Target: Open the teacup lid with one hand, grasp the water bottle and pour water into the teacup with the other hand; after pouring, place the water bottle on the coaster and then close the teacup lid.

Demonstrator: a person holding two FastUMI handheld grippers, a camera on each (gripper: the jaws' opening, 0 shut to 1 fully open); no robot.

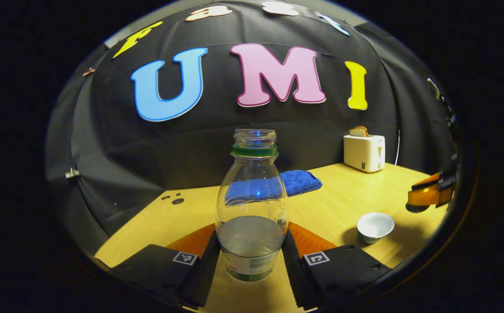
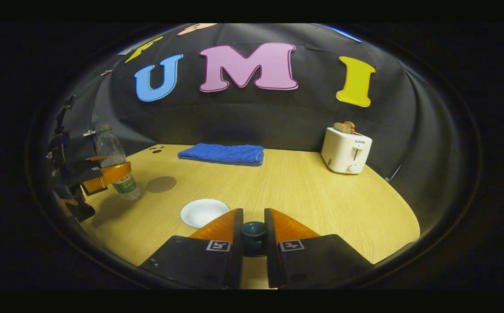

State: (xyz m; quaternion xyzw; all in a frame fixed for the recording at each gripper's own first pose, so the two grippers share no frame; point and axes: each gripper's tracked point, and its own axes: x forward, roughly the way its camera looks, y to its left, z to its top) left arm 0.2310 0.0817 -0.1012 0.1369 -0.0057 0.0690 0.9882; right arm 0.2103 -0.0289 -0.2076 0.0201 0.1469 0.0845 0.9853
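One water bottle (image 1: 252, 204), uncapped and roughly a third full, stands upright on the wooden tabletop (image 1: 343, 195) between the jaws of the left gripper (image 1: 252, 254), whose fingers press against the bottle's lower sides just above the label. In the right gripper view, the same gripper reaches in level from the left edge, its fingers clamped across the bottle's lower half, with a hand (image 2: 67, 202) partly visible beneath it.

One white teacup (image 1: 374, 226) sits open and uncovered on the tabletop to the right of the bottle. In the right gripper view it lies just ahead and to the left of the right gripper (image 2: 253, 237), which is held low and level above the tabletop. Its jaws are drawn narrowly together on one small dark lid knob (image 2: 253, 230), both fingers touching its sides, so the lid is lifted clear of the cup.

One round brown coaster (image 2: 161, 184) rests bare on the tabletop just right of the bottle. Farther back lie one folded blue towel (image 2: 222, 154) and one white toaster (image 2: 345, 150) with two slices of bread in its slots. The bottle is well apart from the toaster.
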